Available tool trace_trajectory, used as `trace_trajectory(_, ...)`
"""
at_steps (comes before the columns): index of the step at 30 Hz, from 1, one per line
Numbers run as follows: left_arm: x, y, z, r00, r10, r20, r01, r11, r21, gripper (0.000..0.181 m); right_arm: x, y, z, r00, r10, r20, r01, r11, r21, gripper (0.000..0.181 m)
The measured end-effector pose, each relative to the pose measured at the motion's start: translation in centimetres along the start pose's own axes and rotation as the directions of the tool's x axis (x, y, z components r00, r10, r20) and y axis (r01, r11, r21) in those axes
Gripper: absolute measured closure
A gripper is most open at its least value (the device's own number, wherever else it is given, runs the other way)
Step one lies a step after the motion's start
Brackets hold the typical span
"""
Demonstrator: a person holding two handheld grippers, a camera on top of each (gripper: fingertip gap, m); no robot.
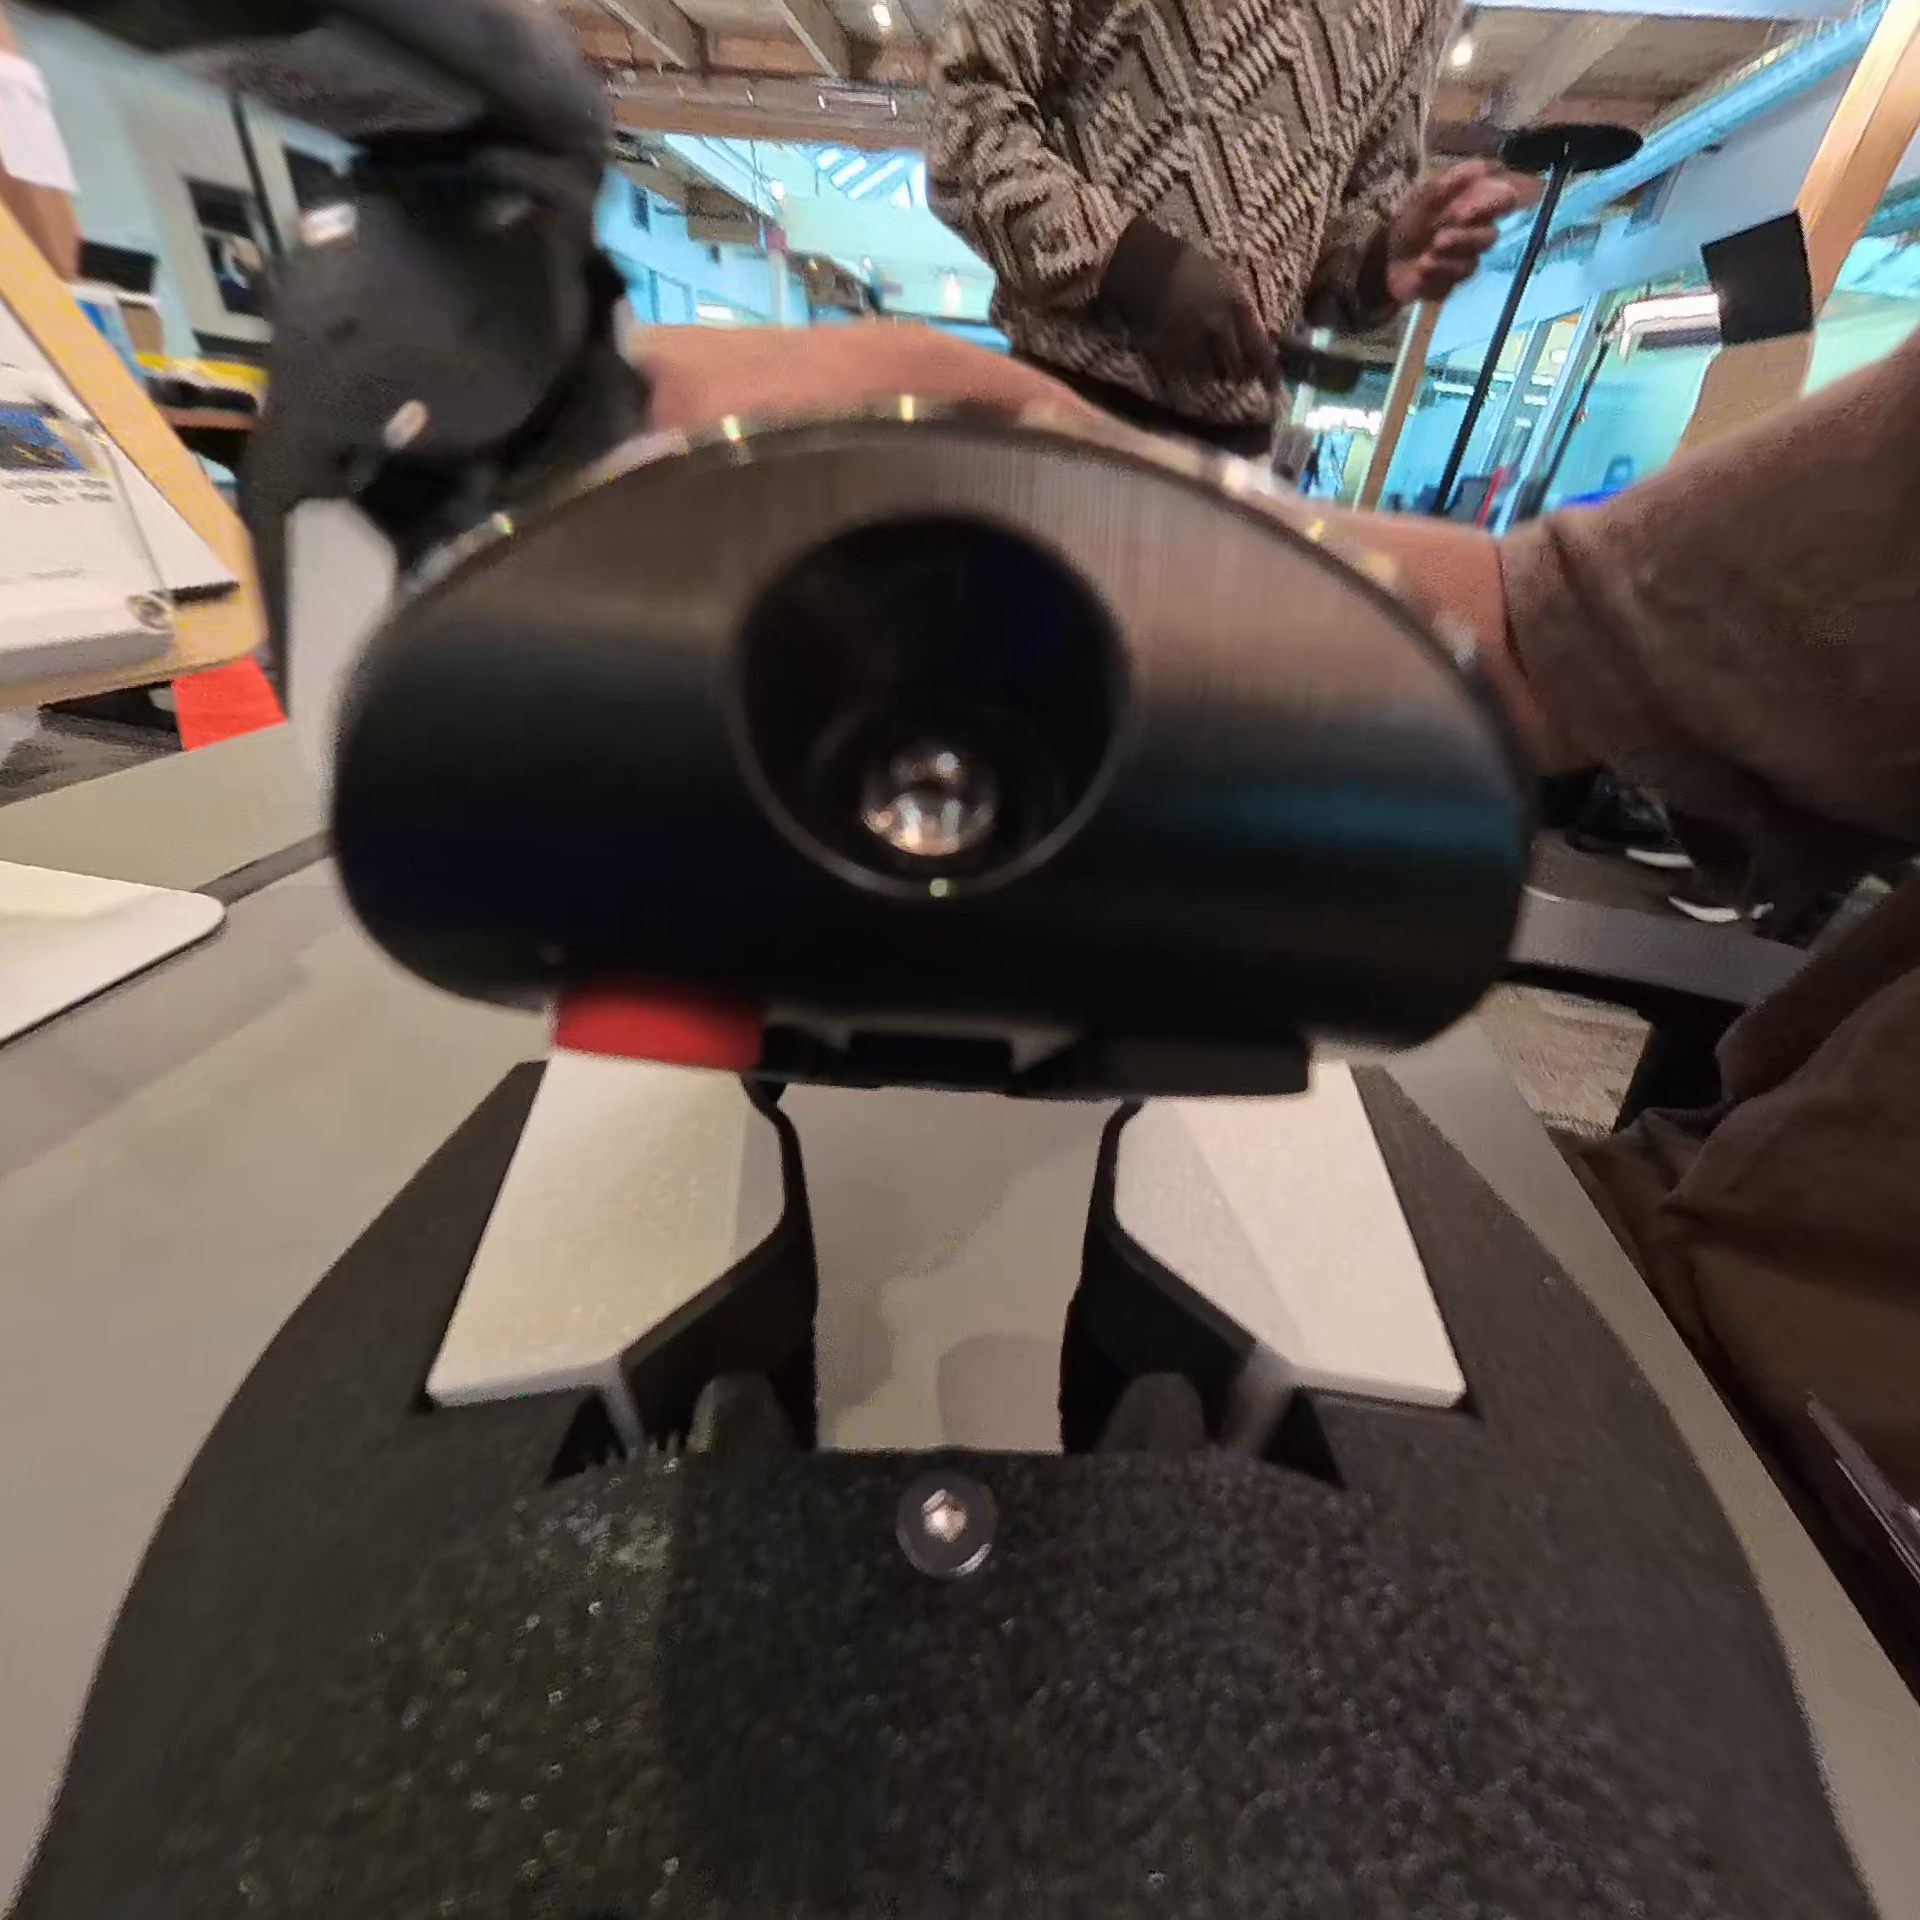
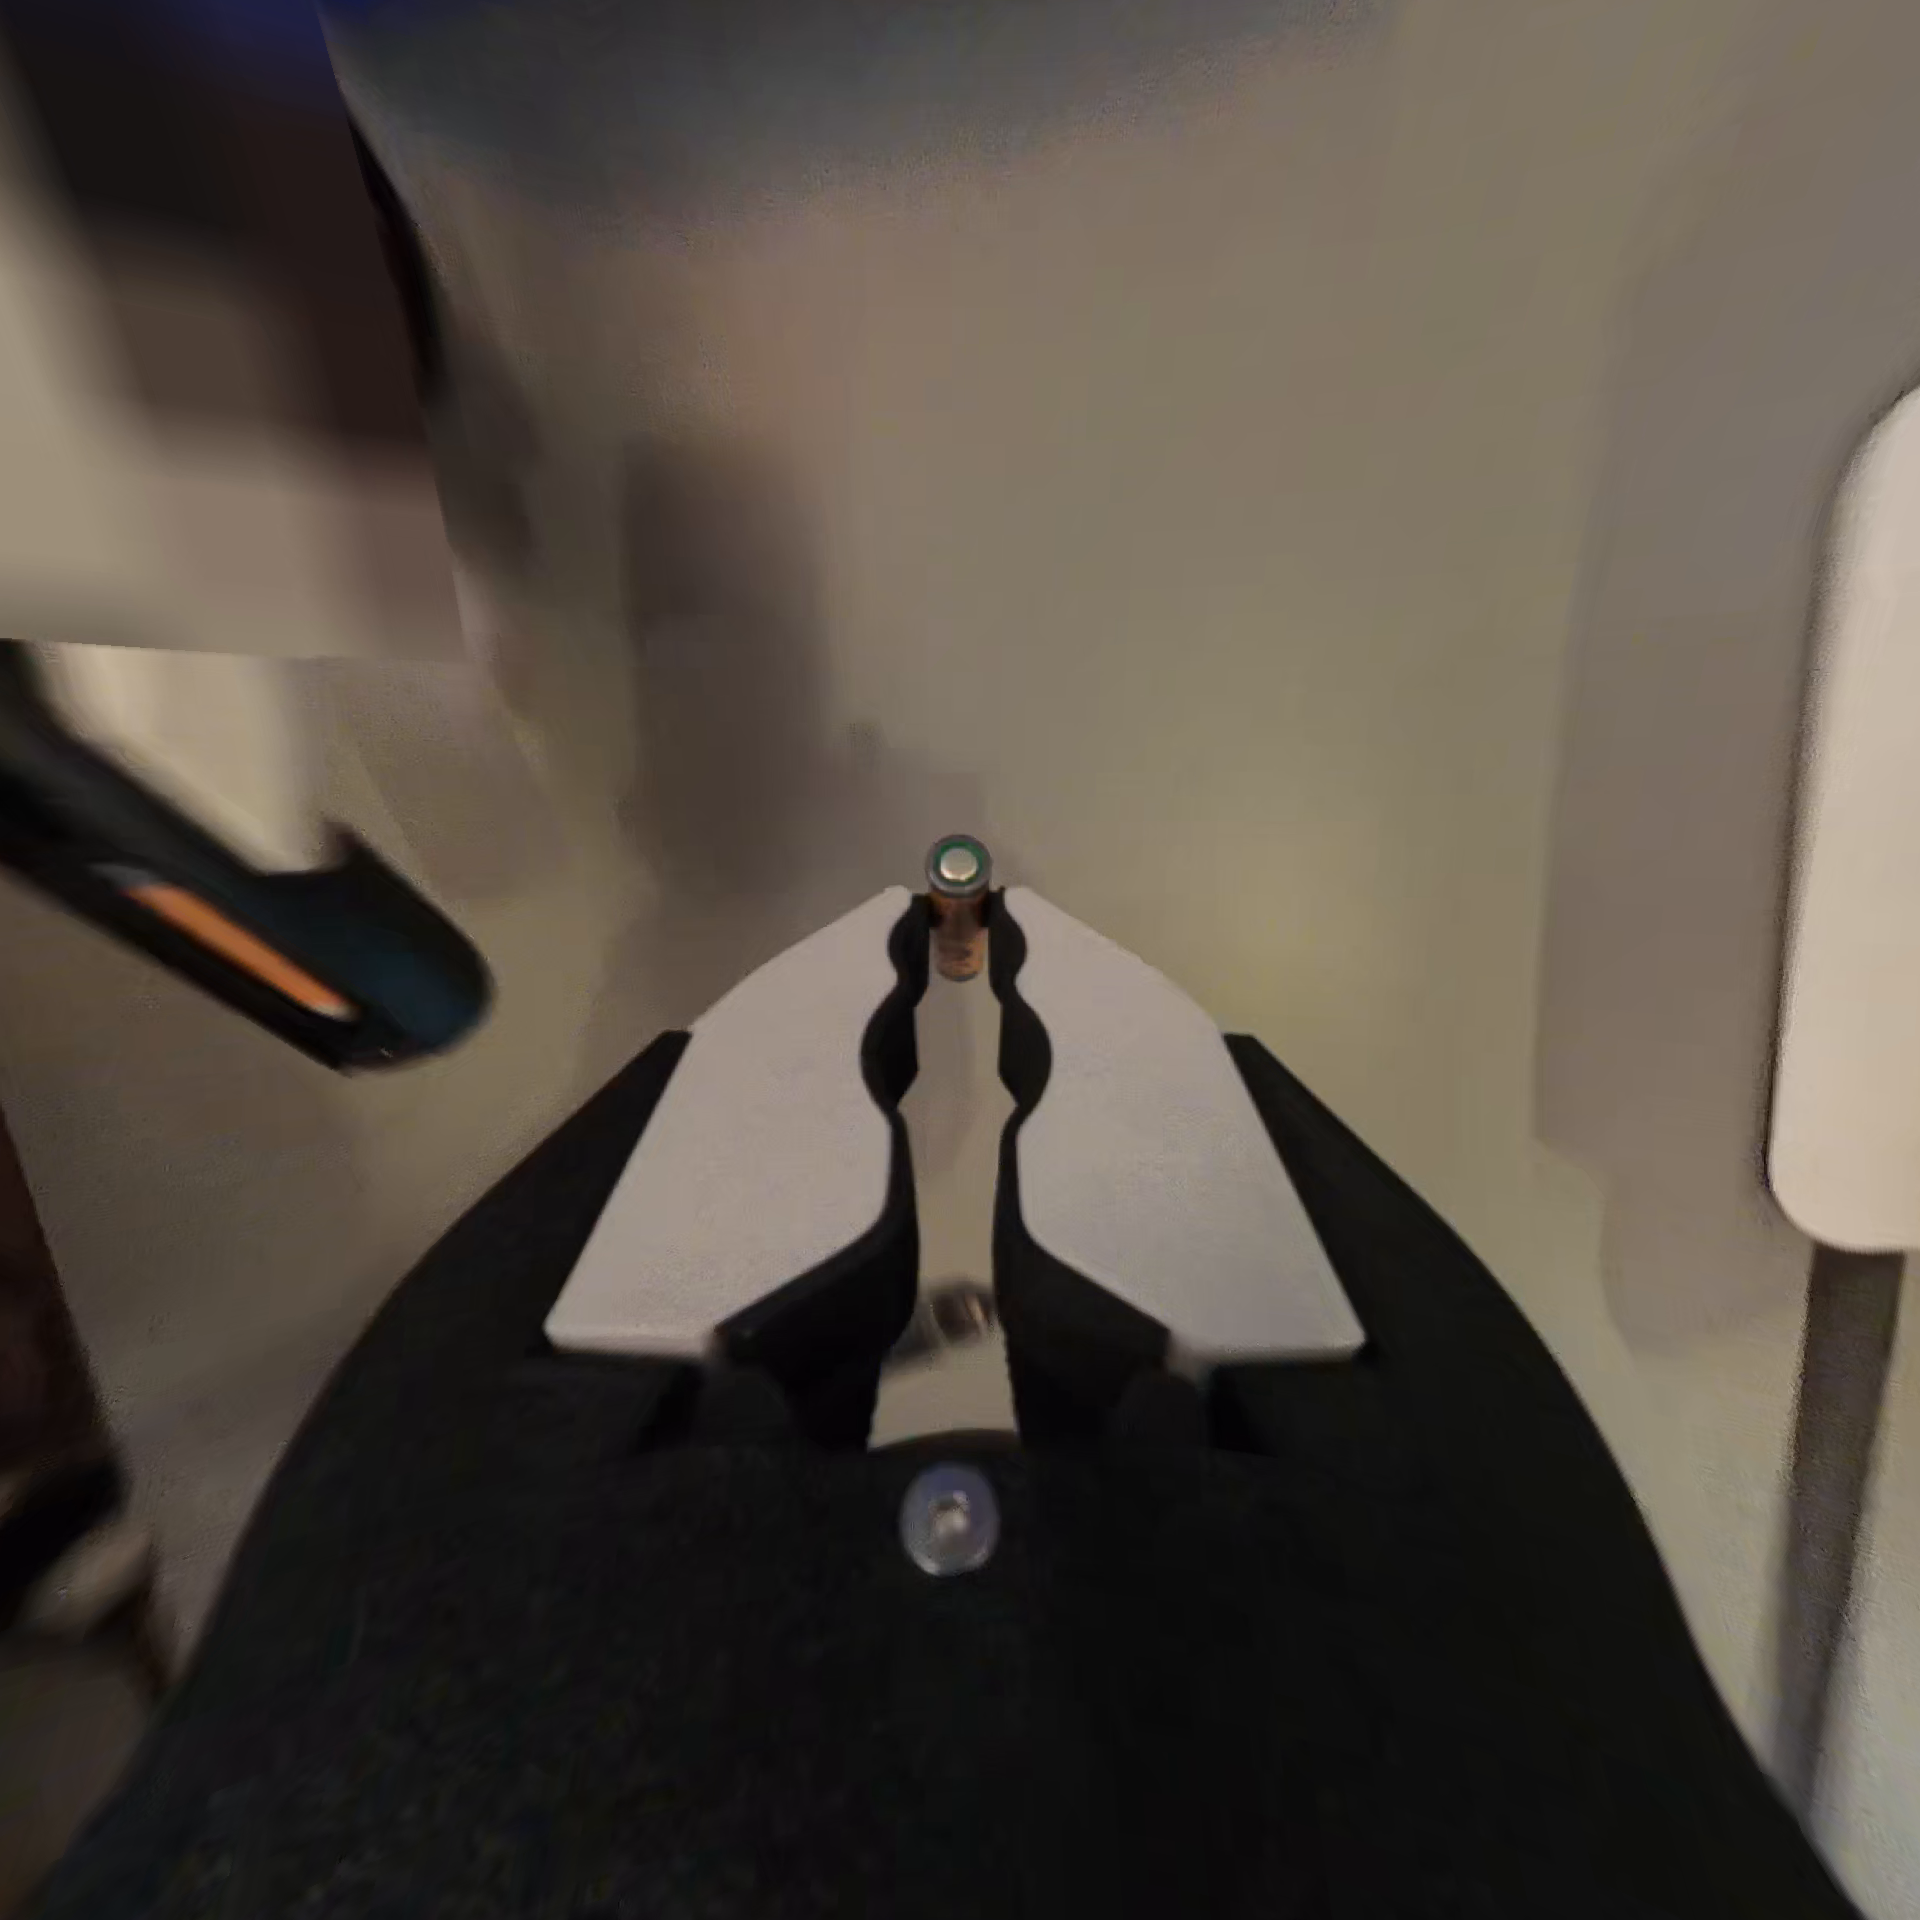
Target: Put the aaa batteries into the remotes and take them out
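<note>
Left wrist view: a grey table (image 1: 156, 1247) runs underneath. The left gripper (image 1: 945, 1143) holds a black remote (image 1: 925, 727) clear of the table and end-on to the camera. Its tips are hidden under the remote, so the hold is judged from the remote hanging there. The remote's end face has a round opening with something shiny deep inside. A brown sleeve (image 1: 1714, 623) reaches in from the right behind it.

Right wrist view: the remote (image 2: 260, 956) pokes in from the left, blurred, with a copper-coloured strip along it that cannot be made out. In the centre, the right gripper (image 2: 957, 904) is closed on a battery (image 2: 957, 920), pinched upright at the very tips with one end cap showing above them. A white object (image 2: 1849, 831) lies at the right edge.

The battery is well apart from the remote, so this looks like the insertion step, with the battery being carried over. The next move likely calls for bringing the battery to the opening, lining up its axis with the cavity and turning the correct end forward. The tip-only pinch could let the battery twist if it is pushed off-centre.
</note>
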State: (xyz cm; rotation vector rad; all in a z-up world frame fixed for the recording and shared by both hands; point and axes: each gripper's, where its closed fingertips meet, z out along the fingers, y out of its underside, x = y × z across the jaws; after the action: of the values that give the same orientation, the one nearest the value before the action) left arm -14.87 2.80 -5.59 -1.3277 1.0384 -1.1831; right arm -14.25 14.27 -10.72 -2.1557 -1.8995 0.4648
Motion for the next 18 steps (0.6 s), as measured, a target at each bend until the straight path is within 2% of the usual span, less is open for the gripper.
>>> trace_trajectory(1, -0.1, -0.2, -0.1, 1.000, -0.007, 0.004, 0.007, 1.000, 0.016, 0.121, -0.4, -1.4, -1.8, 0.999, 0.038, -0.001, -0.037, 0.983, 0.180, 0.171)
trace_trajectory(3, -0.6, -0.4, -0.3, 0.999, -0.030, 0.017, 0.030, 0.999, 0.039, 0.121, -2.1, -3.1, -5.4, 0.998, 0.048, 0.029, -0.056, 0.878, 0.475, 0.171)
trace_trajectory(5, -1.0, -0.5, -0.5, 0.998, -0.061, 0.019, 0.060, 0.997, 0.056, 0.121, -4.6, -4.1, -8.7, 0.990, 0.041, 0.138, -0.125, 0.718, 0.684, 0.171)
trace_trajectory(6, -1.3, -0.5, -0.5, 0.997, -0.075, 0.026, 0.073, 0.995, 0.061, 0.121, -5.8, -4.2, -9.6, 0.978, 0.032, 0.205, -0.176, 0.654, 0.736, 0.171)
trace_trajectory(8, -1.3, -0.5, -0.4, 0.997, -0.076, 0.024, 0.074, 0.995, 0.062, 0.121, -7.1, -3.6, -9.2, 0.971, 0.042, 0.236, -0.213, 0.605, 0.768, 0.171)
trace_trajectory(11, -1.1, -0.7, -0.7, 0.998, -0.064, 0.023, 0.062, 0.996, 0.063, 0.121, -6.0, -0.3, -4.9, 0.963, 0.208, 0.171, -0.267, 0.653, 0.709, 0.171)
trace_trajectory(14, -1.2, -1.0, -0.9, 0.999, -0.031, 0.038, 0.029, 0.998, 0.049, 0.121, -4.4, 2.8, -0.7, 0.908, 0.373, 0.190, -0.402, 0.650, 0.645, 0.171)
trace_trajectory(18, -1.2, -1.0, -1.0, 0.999, -0.029, 0.040, 0.027, 0.999, 0.045, 0.121, -3.1, 4.9, 2.5, 0.875, 0.460, 0.155, -0.454, 0.665, 0.593, 0.171)
